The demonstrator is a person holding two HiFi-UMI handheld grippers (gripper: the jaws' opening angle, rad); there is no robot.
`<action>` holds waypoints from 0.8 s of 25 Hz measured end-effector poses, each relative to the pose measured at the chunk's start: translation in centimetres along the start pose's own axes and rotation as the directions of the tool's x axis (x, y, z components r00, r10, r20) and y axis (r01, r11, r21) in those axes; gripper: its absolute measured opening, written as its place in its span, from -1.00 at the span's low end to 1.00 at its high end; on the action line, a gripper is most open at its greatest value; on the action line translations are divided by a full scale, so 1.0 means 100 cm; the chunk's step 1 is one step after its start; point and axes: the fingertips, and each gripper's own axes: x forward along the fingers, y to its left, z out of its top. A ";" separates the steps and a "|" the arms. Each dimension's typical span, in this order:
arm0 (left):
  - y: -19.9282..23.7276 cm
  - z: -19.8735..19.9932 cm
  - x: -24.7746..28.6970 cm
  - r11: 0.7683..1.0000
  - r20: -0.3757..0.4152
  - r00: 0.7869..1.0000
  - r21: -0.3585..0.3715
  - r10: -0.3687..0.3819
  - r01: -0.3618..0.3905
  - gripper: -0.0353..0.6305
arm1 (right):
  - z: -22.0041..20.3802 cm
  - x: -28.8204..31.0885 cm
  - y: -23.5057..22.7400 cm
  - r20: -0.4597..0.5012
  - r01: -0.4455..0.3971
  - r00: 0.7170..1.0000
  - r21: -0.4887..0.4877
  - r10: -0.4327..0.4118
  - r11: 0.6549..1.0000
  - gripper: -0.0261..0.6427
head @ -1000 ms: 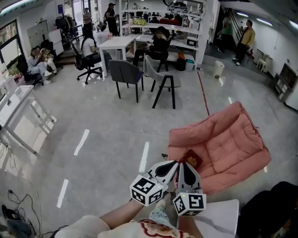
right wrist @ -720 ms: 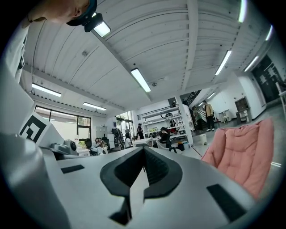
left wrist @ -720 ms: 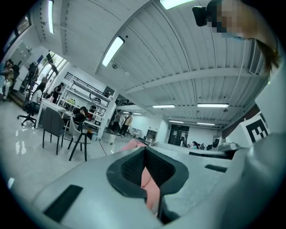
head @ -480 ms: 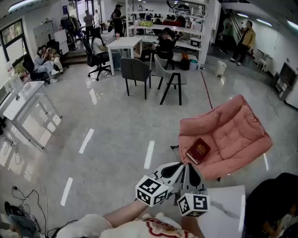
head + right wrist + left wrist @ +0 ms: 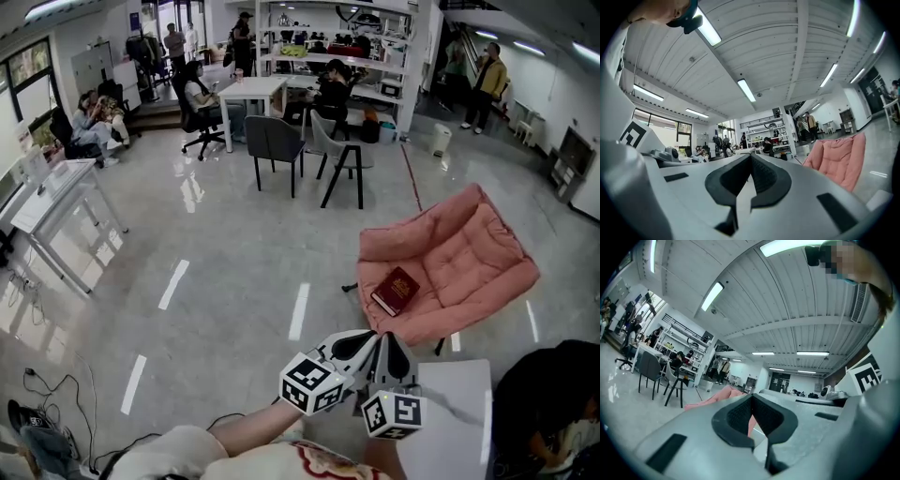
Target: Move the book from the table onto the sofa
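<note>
Lying flat on pink sofa (image 5: 473,246), dark red book (image 5: 396,290); left tool (image 5: 367,339) and right tool (image 5: 390,339) closed, empty

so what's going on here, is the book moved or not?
A person holds two grippers close together, out in front, short of the pink sofa. The left gripper and the right gripper are both shut, with nothing between their jaws. The dark red book already lies on the sofa's seat, clear of both grippers. A white table sits just beside the right gripper.
</note>
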 end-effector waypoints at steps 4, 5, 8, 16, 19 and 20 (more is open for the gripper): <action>-0.041 -0.013 -0.021 1.000 0.015 1.000 0.016 0.012 -0.012 -0.88 | -0.007 -0.050 0.002 -0.014 -0.007 1.000 -0.009 0.006 1.000 -0.93; -0.053 -0.019 -0.027 1.000 0.018 1.000 0.011 0.014 -0.014 -0.88 | -0.010 -0.065 0.002 -0.022 -0.009 1.000 -0.010 0.009 1.000 -0.93; -0.096 -0.035 -0.044 1.000 0.021 1.000 0.002 0.017 -0.017 -0.88 | -0.016 -0.116 0.001 -0.040 -0.014 0.999 -0.012 0.013 1.000 -0.93; -0.182 -0.071 -0.104 0.998 -0.018 0.998 0.004 0.060 -0.060 -0.88 | -0.019 -0.220 0.019 -0.072 -0.044 0.996 0.015 0.045 0.999 -0.93; -0.193 -0.070 -0.117 0.997 -0.024 0.997 0.015 0.070 -0.069 -0.88 | -0.012 -0.237 0.031 -0.053 -0.063 0.997 0.014 0.064 0.998 -0.93; -0.196 -0.068 -0.120 0.998 -0.023 0.997 0.018 0.068 -0.068 -0.88 | -0.009 -0.240 0.034 -0.045 -0.068 0.997 0.010 0.068 0.998 -0.93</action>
